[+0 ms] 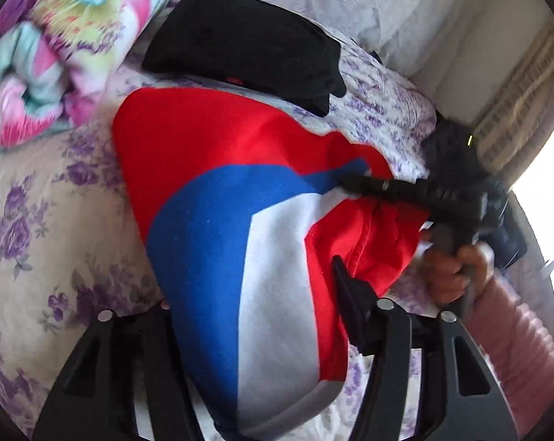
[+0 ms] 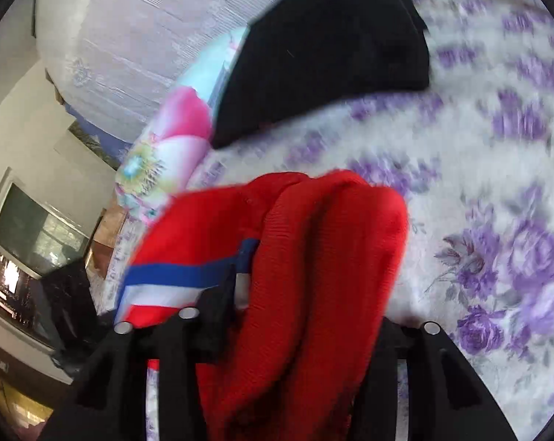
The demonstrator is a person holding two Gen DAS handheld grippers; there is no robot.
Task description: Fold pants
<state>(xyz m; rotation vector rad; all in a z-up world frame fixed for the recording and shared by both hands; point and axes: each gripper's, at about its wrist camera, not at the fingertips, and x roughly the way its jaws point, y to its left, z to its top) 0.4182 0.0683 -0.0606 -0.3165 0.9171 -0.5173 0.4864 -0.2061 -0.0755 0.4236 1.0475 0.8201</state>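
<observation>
The pants [image 1: 211,169] are red with blue and white stripes and hang lifted above the bed. My left gripper [image 1: 262,316] is shut on the pants; the striped cloth runs between its fingers [image 1: 350,294]. My right gripper [image 1: 354,183] shows in the left wrist view at the right, shut on the cloth's far edge, held by a hand [image 1: 453,272]. In the right wrist view the red pants [image 2: 313,257] bunch between that gripper's [image 2: 295,316] fingers [image 2: 218,305].
A folded black garment [image 1: 247,47] [image 2: 324,47] lies on the floral purple bedsheet [image 1: 38,220] [image 2: 497,220]. A crumpled colourful blanket [image 1: 49,55] [image 2: 166,154] lies at the bed's edge. A window [image 2: 27,250] is on the left of the right wrist view.
</observation>
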